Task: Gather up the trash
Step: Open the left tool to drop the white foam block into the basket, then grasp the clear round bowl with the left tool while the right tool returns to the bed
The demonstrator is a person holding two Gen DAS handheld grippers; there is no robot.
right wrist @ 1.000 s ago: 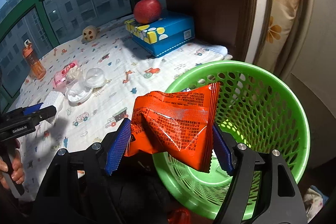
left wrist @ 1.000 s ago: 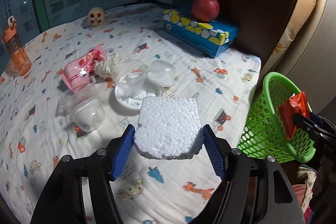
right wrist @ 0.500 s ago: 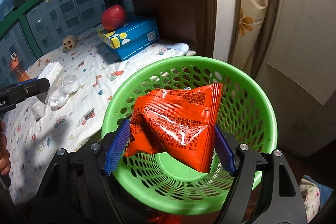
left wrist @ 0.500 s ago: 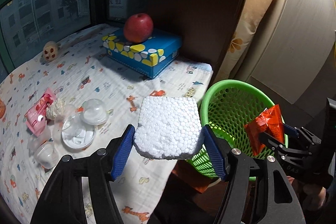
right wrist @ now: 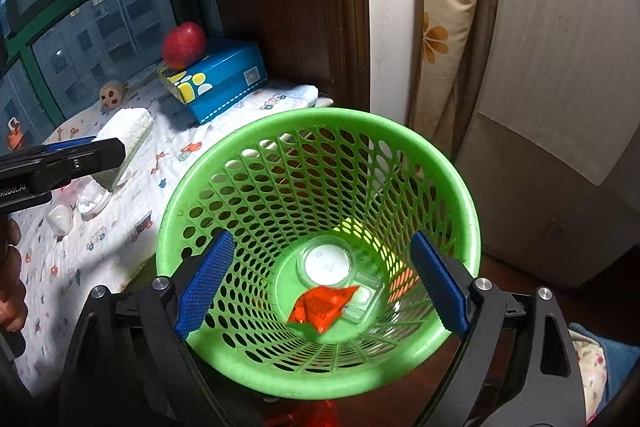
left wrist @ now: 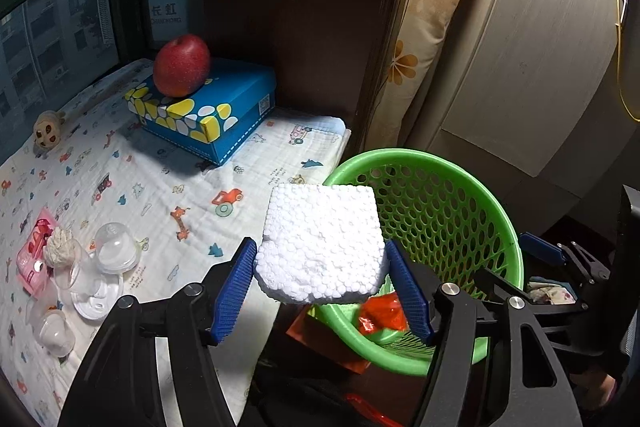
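While the left claw point(left wrist: 320, 281) grips the white foam block point(left wrist: 320, 247), the right claw point(right wrist: 320, 281), jaws just opening, hangs empty above the green plastic mesh basket point(right wrist: 240, 143), orange snack wrapper point(right wrist: 322, 307) inside.

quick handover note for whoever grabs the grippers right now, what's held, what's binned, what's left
Left gripper: shut on the white foam block, held at the near rim of the green basket, not dropped yet.
Right gripper: jaws have just opened, empty, over the basket.
Done: orange snack wrapper lies at the basket bottom with clear plastic pieces.
Left: release the foam, then fetch the clear cups and pink packet from the printed cloth.
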